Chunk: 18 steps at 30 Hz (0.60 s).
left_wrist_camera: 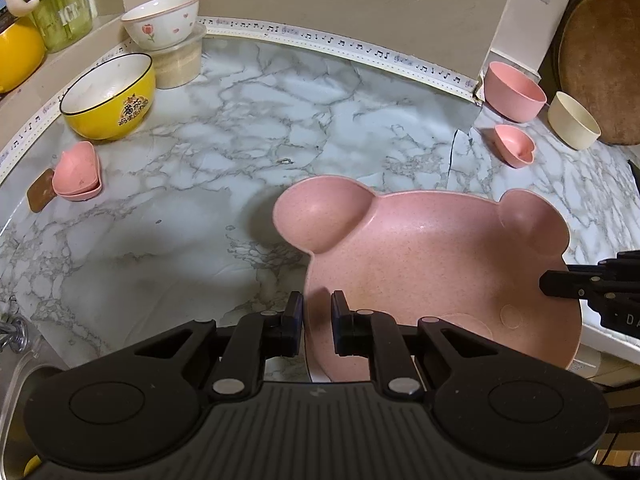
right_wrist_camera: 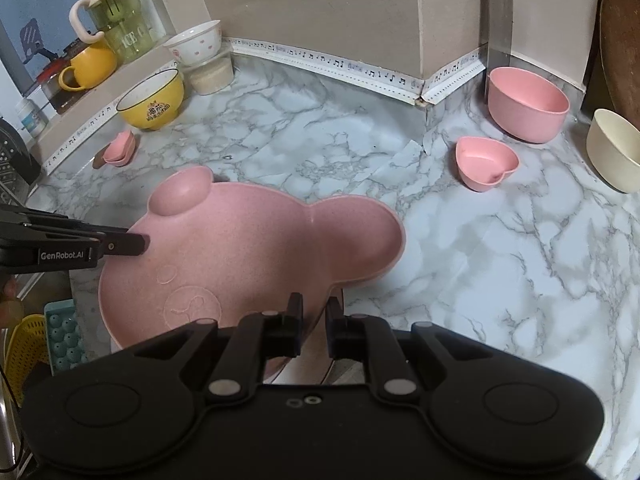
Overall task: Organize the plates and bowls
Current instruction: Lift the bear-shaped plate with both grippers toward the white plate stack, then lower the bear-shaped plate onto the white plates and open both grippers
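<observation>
A pink bear-shaped plate (left_wrist_camera: 432, 264) with two round ears is held over the near edge of the marble counter (left_wrist_camera: 240, 128); it also shows in the right wrist view (right_wrist_camera: 264, 248). My left gripper (left_wrist_camera: 318, 312) is shut on the plate's left rim. My right gripper (right_wrist_camera: 314, 316) is shut on the plate's right rim, and it shows at the right edge of the left wrist view (left_wrist_camera: 560, 284). My left gripper shows at the left of the right wrist view (right_wrist_camera: 136, 242).
A yellow bowl (left_wrist_camera: 110, 96), a white tulip bowl (left_wrist_camera: 164, 20) on a tub and stacked pink heart dishes (left_wrist_camera: 78, 172) stand at the left. A pink bowl (right_wrist_camera: 528, 100), a pink heart dish (right_wrist_camera: 486, 162) and a cream bowl (right_wrist_camera: 616, 150) stand at the right.
</observation>
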Tool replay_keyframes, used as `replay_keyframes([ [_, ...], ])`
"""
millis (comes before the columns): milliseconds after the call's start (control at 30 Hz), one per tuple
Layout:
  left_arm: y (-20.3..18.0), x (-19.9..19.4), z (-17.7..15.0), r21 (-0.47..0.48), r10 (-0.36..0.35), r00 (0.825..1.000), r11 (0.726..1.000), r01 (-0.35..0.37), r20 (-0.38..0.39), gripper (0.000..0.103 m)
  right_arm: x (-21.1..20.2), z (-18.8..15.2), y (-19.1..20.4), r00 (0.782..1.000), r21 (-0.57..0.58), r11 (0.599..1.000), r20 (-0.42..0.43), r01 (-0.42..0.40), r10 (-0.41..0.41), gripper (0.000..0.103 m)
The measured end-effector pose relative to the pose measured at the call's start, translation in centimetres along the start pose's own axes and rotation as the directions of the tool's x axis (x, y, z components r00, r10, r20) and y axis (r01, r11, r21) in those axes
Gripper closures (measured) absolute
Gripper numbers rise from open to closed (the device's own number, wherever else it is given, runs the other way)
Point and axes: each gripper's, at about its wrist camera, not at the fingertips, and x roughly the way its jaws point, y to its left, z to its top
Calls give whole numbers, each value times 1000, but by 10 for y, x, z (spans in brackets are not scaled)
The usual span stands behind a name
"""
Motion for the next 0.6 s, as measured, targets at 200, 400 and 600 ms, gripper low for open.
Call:
replay_keyframes([
  [200,-2,4,-2,25,4,1000,1000,-4,-2,89,6,-5,1,1000,-4,1000,-21,9,-9,91],
  [400,-1,6,-5,36,2,1000,999,-2,-5,89,9,-8,5,999,-21,999,-21,27,-27,91],
  [600,-1,5,-6,37,2,1000,999,-2,-4,89,9,-7,3,999,-13,1000,-24,22,-22,88],
])
